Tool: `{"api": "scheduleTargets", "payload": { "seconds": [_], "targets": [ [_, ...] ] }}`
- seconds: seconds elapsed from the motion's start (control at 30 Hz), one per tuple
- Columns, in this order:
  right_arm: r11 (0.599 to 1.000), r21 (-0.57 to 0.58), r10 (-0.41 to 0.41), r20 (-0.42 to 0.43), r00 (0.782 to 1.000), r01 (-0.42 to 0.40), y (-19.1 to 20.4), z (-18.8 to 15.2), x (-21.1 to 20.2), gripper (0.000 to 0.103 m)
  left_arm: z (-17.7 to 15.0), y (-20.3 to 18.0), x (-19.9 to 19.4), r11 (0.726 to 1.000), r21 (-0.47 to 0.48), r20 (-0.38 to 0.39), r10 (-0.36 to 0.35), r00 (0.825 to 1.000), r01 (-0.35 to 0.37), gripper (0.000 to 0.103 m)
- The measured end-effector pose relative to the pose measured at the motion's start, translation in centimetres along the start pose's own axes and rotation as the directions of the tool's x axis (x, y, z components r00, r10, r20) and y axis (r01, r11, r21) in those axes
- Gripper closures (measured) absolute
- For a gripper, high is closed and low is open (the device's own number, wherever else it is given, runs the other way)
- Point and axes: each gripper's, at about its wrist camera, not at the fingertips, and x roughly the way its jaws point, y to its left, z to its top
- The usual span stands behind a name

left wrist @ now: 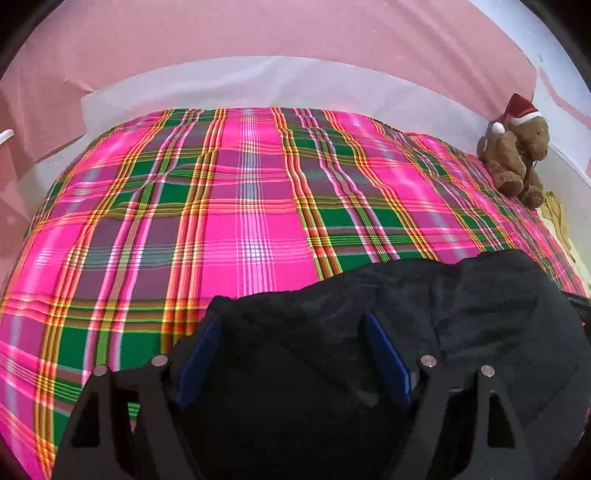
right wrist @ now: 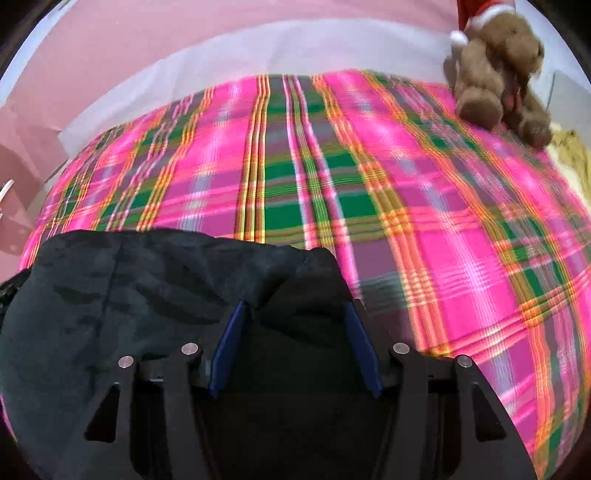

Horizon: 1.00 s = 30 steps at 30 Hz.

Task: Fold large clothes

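On a plaid-covered bed [left wrist: 240,229], left gripper [left wrist: 291,354] and right gripper [right wrist: 295,343] each pinch a dark garment [left wrist: 461,302], its folding apparently barely begun.

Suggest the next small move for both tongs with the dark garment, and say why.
Probably carry the dark garment farther over the plaid cover and lay it flat: fabric bunches between the left tongs and the right tongs, with open cover ahead, short of the teddy bear.

Bed cover [left wrist: 258,206]: plaid in hot pink, green, orange, white; garment [left wrist: 461,306]: plain black; stuffed bear [left wrist: 517,158]: brown, with red-and-white Santa hat [left wrist: 519,109]; hand-held gripper pads [right wrist: 231,347]: blue; backdrop [left wrist: 295,29]: pale pink.
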Motion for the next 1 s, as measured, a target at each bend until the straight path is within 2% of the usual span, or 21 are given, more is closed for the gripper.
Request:
{"api": "scheduleTargets", "payload": {
  "seconds": [0.2, 0.7, 0.87, 1.0],
  "targets": [
    [1.000, 0.011, -0.001, -0.007, 1.000, 0.001, -0.3, -0.1, 1.7, 0.047, -0.2, 0.0, 0.8, 1.000, -0.013, -0.005, -0.003, 1.000, 0.003, 0.021],
    [1.000, 0.006, -0.016, 0.009, 1.000, 0.016, -0.1, -0.3, 1.5, 0.047, -0.1, 0.2, 0.6, 1.000, -0.021, 0.002, -0.009, 1.000, 0.009, 0.021],
    [0.999, 0.012, -0.031, 0.022, 0.999, 0.031, -0.1, -0.2, 1.0, 0.047, 0.2, -0.1, 0.2, 1.000, -0.010, -0.005, 0.016, 1.000, -0.016, 0.021],
    [0.999, 0.018, -0.042, 0.023, 0.999, 0.042, -0.2, 0.1, -1.0, 0.046, 0.8, -0.7, -2.0, 0.999, 0.018, 0.009, 0.034, 0.999, -0.034, 0.021]
  ]
}}
